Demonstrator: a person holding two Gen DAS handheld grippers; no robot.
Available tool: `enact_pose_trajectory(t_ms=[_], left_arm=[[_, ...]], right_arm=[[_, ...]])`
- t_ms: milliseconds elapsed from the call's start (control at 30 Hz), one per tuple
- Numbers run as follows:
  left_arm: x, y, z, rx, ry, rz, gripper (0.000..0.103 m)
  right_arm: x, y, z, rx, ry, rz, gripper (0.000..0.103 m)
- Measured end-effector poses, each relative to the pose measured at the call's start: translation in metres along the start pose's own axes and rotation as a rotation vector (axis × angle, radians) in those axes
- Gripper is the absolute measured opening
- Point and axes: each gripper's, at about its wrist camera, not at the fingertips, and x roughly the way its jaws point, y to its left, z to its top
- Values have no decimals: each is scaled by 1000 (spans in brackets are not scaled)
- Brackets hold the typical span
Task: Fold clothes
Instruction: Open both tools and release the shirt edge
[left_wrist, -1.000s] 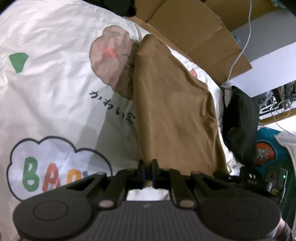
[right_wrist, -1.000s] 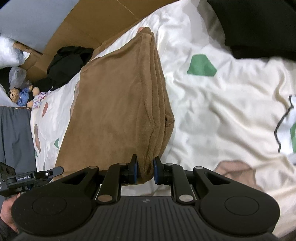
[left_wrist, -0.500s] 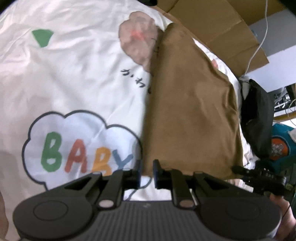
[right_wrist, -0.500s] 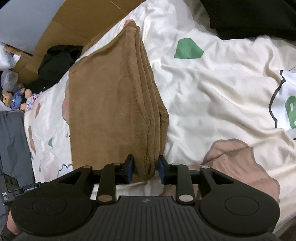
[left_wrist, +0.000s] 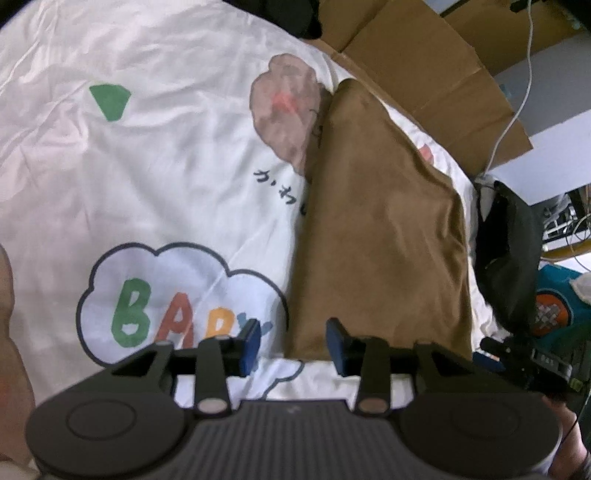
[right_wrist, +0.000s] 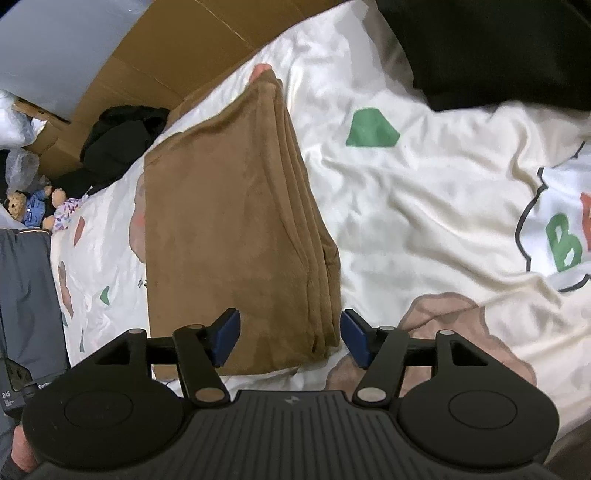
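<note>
Brown garment (right_wrist: 236, 240): folded into a long, soft, plush stack, layered edges along one side; lies flat on the bed sheet (left_wrist: 166, 184), just ahead of both claws; left claw (left_wrist: 291, 349) wide, empty, at the near left corner; right claw (right_wrist: 288, 339) wide, empty, fingers either side of the near right corner; sheet white, wrinkled, cartoon-printed; cardboard (left_wrist: 424, 66) beyond.

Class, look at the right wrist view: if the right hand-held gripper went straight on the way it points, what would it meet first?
Most likely the folded brown garment: its near edge lies between the open fingers of the right hand-held gripper. Depth is unclear, so it might skim just above it.
</note>
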Motion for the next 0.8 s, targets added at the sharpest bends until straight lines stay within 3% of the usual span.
enact_pose_trajectory(t_ms=[267, 333, 400, 800], left_arm=[[2, -10, 6, 19, 4, -18, 47], [1, -11, 9, 22, -7, -17, 60], [1, -14, 15, 27, -22, -21, 64], [6, -28, 51, 96, -56, -23, 67]], right_arm=[[-9, 1, 5, -31, -35, -9, 68], [-10, 1, 7, -43, -49, -12, 70], [-11, 1, 10, -49, -62, -8, 70], [-10, 6, 40, -55, -129, 65, 71]])
